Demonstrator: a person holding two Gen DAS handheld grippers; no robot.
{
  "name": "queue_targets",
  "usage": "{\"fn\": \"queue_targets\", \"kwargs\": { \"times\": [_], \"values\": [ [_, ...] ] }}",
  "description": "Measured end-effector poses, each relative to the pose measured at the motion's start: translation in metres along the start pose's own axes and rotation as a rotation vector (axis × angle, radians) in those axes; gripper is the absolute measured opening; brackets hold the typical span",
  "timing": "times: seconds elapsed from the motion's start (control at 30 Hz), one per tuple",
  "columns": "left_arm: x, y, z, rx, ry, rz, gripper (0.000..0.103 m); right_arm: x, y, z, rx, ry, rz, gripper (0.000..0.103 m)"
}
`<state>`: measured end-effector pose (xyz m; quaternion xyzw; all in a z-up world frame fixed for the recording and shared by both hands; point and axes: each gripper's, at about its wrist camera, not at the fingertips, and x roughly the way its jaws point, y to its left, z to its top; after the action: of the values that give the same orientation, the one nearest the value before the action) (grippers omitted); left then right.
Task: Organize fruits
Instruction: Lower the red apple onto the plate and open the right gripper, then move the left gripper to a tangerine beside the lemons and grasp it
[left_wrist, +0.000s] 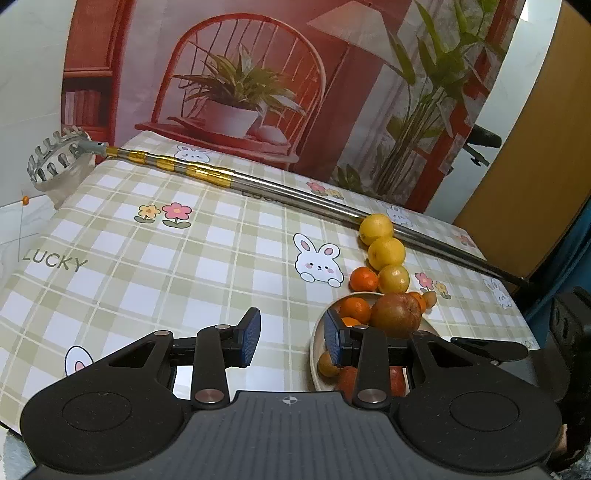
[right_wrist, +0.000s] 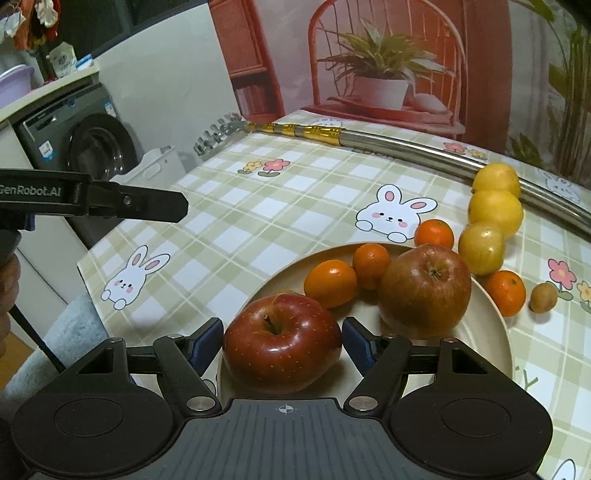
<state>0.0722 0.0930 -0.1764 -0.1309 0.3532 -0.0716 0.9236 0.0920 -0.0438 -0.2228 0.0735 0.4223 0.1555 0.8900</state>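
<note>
1. Two apples are lying on the cream plate (right_wrist: 495, 325): the red apple (right_wrist: 282, 341) at the near rim, the brownish apple (right_wrist: 424, 290) behind it, with two oranges (right_wrist: 330, 282).
2. The right hand-held gripper (right_wrist: 282, 345) is standing around the red apple, jaws apart, pads just beside its skin.
3. The left hand-held gripper (left_wrist: 291, 338) is hanging open and empty over the desk (left_wrist: 184, 266).
4. Three lemons (right_wrist: 495, 208) are lining up against a long metal pole (right_wrist: 406, 146), crowding the far plate rim.

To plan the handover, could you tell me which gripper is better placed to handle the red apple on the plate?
The right gripper: its jaws straddle the red apple on the plate. The left gripper has empty open jaws over the tablecloth, beside the plate.
</note>
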Motion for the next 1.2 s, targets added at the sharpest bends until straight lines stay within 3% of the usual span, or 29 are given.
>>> {"fn": "queue_targets", "kwargs": {
  "times": [0.37, 0.9, 1.03, 1.2],
  "values": [
    [0.014, -0.007, 0.005, 0.026, 0.035, -0.004, 0.04, -0.029, -0.023, 0.003, 0.064, -0.104, 0.008, 0.067],
    [0.064, -0.042, 0.044, 0.102, 0.09, -0.089, 0.04, -0.087, -0.106, 0.015, 0.202, -0.277, -0.258, 0.063],
    [0.086, -0.054, 0.054, 0.142, 0.111, -0.104, 0.04, -0.093, -0.129, 0.016, 0.233, -0.298, -0.331, 0.062],
    [0.122, -0.068, 0.062, 0.167, 0.175, -0.139, 0.04, -0.092, -0.149, 0.015, 0.265, -0.304, -0.361, 0.061]
  ]
}}
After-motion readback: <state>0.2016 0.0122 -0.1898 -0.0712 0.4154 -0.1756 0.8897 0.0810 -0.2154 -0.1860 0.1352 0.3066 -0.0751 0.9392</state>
